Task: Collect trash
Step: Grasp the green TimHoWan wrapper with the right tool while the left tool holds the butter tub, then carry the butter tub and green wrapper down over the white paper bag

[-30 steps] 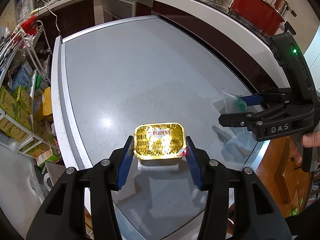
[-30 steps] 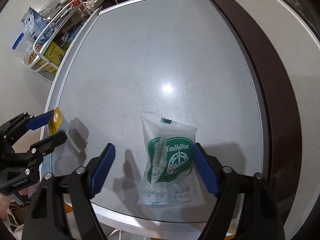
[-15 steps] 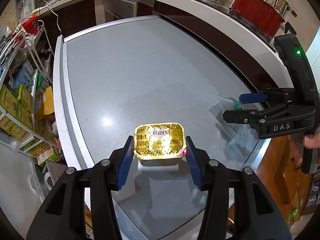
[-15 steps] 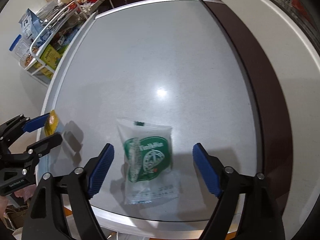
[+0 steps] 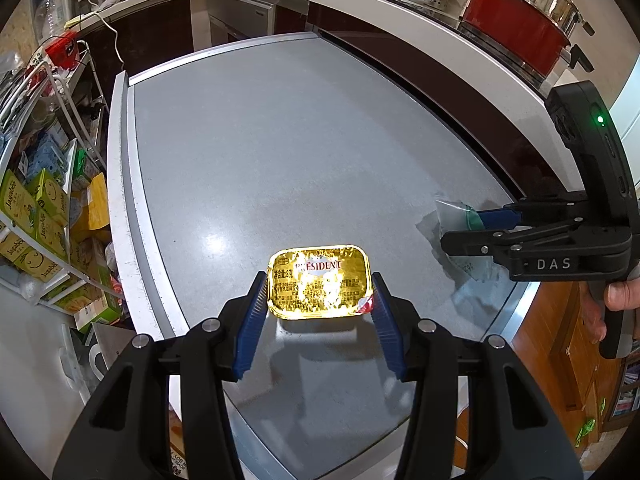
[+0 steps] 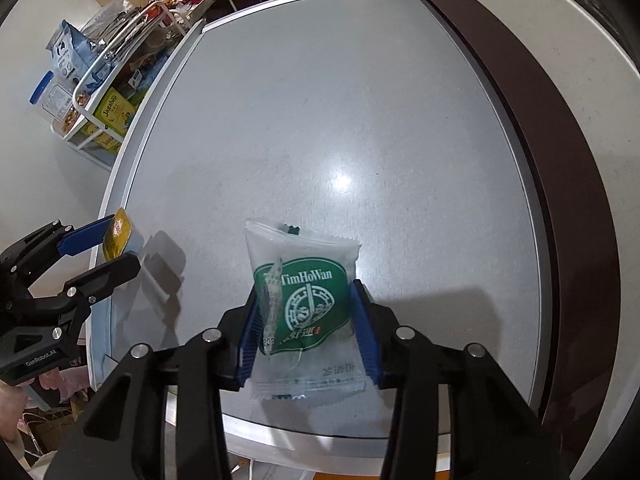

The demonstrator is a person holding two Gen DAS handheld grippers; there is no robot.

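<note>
Gold foil butter tub (image 5: pixel 319 281) clamped in left gripper (image 5: pixel 319 302) near table's (image 5: pixel 280 140) front edge, green-printed wrapper (image 6: pixel 303 308) pinched by right gripper (image 6: pixel 304 320), jaws just closed on it.

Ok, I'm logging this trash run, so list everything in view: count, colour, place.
butter tub: one, gold foil lid, near table edge, between left pads.
snack wrapper: one, clear with green label, near table edge, pinched by right pads.
table: one, grey, silver rim.
pot: one, red, far counter.
shelf rack: one, white, yellow-green boxes, beside table.
left gripper: black, blue pads, shut on tub.
right gripper: black, blue pads, just closed on wrapper.
hand: one, on right gripper's handle.
</note>
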